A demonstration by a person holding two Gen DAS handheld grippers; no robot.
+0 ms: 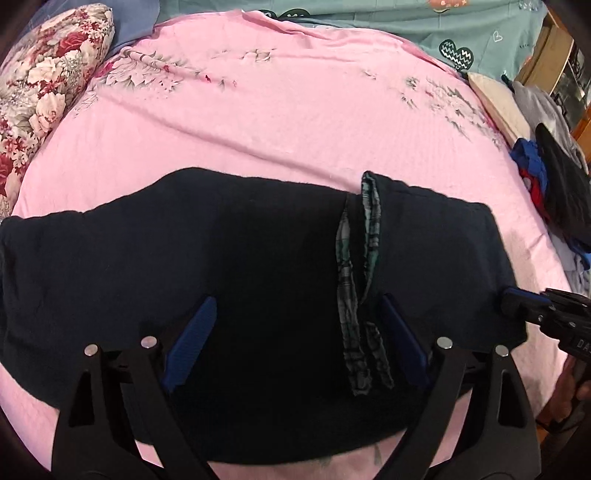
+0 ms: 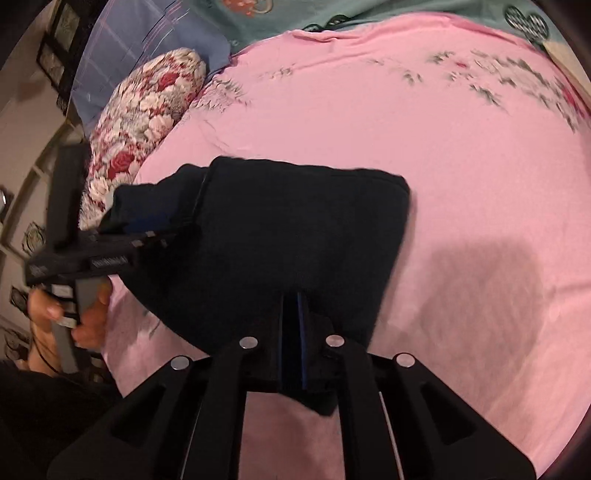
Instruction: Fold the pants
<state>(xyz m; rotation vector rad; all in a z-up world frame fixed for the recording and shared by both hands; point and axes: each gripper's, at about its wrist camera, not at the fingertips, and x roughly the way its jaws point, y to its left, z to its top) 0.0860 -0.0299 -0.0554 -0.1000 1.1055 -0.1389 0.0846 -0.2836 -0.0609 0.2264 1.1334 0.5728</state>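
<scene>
Dark navy pants (image 1: 240, 258) lie across the pink bedsheet (image 1: 277, 110), with a strip of plaid lining (image 1: 354, 295) turned out near their right part. My left gripper (image 1: 297, 328) hovers over the pants' near middle, its blue pads (image 1: 192, 332) spread wide with nothing pinched between them. In the right wrist view my right gripper (image 2: 293, 332) is shut on the near edge of the pants (image 2: 295, 229). A hand (image 2: 88, 317) holds the left gripper (image 2: 147, 229) at the pants' left side. The right gripper (image 1: 517, 299) shows at the pants' right edge.
A floral pillow (image 1: 48, 85) lies at the far left of the bed, and a teal blanket (image 1: 369, 22) runs along the back. A heap of loose clothes (image 1: 546, 177) sits at the right edge. Pink sheet (image 2: 461, 166) stretches beyond the pants.
</scene>
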